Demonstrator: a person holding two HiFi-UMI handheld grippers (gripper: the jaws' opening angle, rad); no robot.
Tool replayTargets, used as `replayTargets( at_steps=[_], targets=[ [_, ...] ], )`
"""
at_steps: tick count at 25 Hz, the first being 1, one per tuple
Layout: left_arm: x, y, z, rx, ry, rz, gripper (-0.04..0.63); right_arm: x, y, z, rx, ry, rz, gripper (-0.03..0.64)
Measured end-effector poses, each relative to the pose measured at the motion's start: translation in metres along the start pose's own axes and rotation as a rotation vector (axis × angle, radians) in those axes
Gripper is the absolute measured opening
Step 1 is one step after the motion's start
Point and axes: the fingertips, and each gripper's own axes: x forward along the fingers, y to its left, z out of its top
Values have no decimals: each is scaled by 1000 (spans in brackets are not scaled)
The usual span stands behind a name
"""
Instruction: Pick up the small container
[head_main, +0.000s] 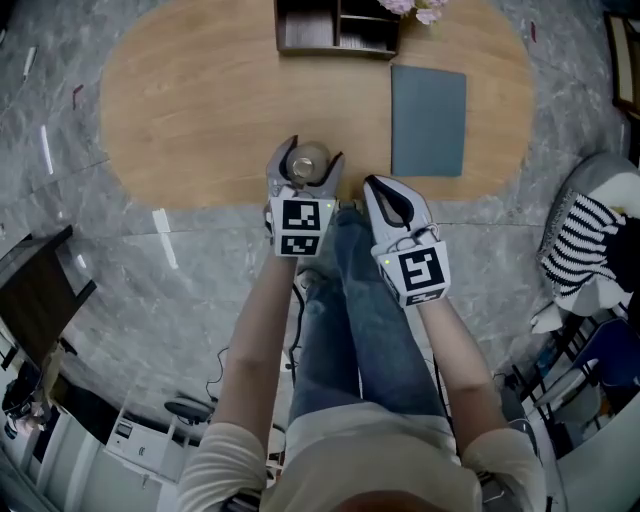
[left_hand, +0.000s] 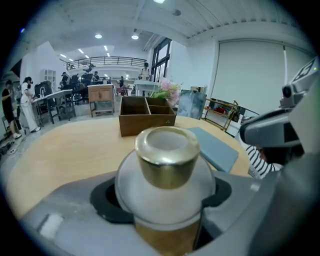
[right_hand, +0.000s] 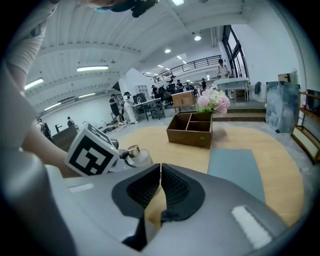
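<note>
Left gripper (head_main: 313, 150) is pinching the small container (head_main: 306, 163): the black pads are pressing on both sides of its round white body, with the gold cap sticking up above the claw. The container is sitting at the 6 o'clock edge of the oval wooden table (head_main: 200, 110). I can't tell whether it is resting on the tabletop or hanging just above it.

Right gripper (head_main: 380, 188) is hovering just beside the left one, at about its 4 o'clock. Its claw is pressed together, ribbed pads meeting, with nothing between them. It is pointing down toward the table edge.

A grey-blue mat (head_main: 428, 120) is lying flat at about 2 o'clock from the container, well apart from it. A dark wooden divided box (head_main: 337, 28) is standing at 12 o'clock, by the far edge, with pink flowers (head_main: 415, 8) just beside it at its 2 o'clock. The person's jeans (head_main: 365, 320) are showing under both forearms at 6 o'clock.
</note>
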Motion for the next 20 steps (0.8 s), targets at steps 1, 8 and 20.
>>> replayTargets(
  at_steps=[1, 8, 20],
  targets=[
    [-9, -3, -5, -2, -4, -4, 344, -4, 7, -3, -1, -4, -5, 9],
    [-85, -20, -43, -16, -40, -12, 344, -43, 59, -21, 13, -69, -60, 0],
    [-226, -58, -97, -33, -127, -19, 344, -130, 160, -60, 33, -157, -107, 0]
  ],
)
